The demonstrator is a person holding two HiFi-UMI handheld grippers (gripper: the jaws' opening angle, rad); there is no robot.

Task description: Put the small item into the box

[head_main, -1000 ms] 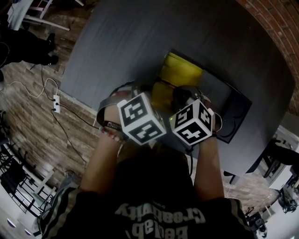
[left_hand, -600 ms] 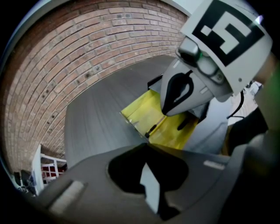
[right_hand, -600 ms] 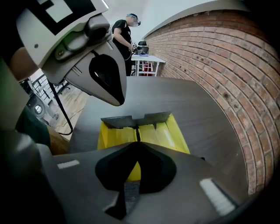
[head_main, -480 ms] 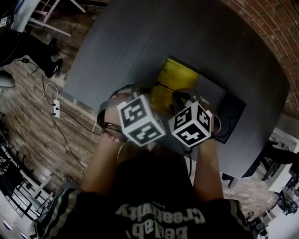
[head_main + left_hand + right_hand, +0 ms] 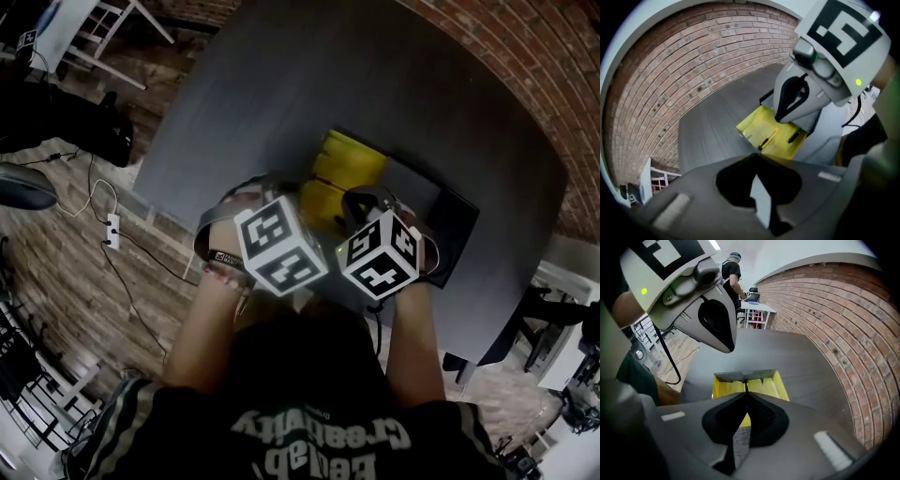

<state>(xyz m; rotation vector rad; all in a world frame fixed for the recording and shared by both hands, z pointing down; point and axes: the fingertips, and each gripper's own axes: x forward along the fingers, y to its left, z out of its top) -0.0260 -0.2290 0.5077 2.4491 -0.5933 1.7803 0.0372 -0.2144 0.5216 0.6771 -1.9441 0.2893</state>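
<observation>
Your left gripper point(image 5: 754, 154) has its jaws closed tip to tip, with nothing seen between them. Your right gripper point(image 5: 746, 391) is the same: tips pressed together, nothing in the pinch. Both point steeply down over the dark grey table point(image 5: 281, 84). The yellow box point(image 5: 349, 157) sits on that table at 12 o'clock from both grippers. In the head view the left marker cube point(image 5: 279, 242) and the right marker cube point(image 5: 380, 253) cover the box's near end, so only its far half is visible. In the left gripper view the right gripper's body hangs at 1 o'clock and hides the box's far corner. In the right gripper view the left gripper's body fills 10 o'clock, clear of the box. Two dark marks show on the yellow: a thin stick shape point(image 5: 768, 139) and a short slot point(image 5: 794, 137). You cannot tell whether either is the small item, and no view shows it plainly. A grey strip point(image 5: 745, 376) runs along the box's far edge. A black flat panel point(image 5: 457, 230) lies at the box's 3 o'clock side; whether the box rests on it cannot be told. A brick wall point(image 5: 525, 66) curves past the table at 1 o'clock. A white power strip point(image 5: 112, 220) with cables lies on the floor at 9 o'clock. A person point(image 5: 733, 273) stands at a white table point(image 5: 757, 310), well apart.
</observation>
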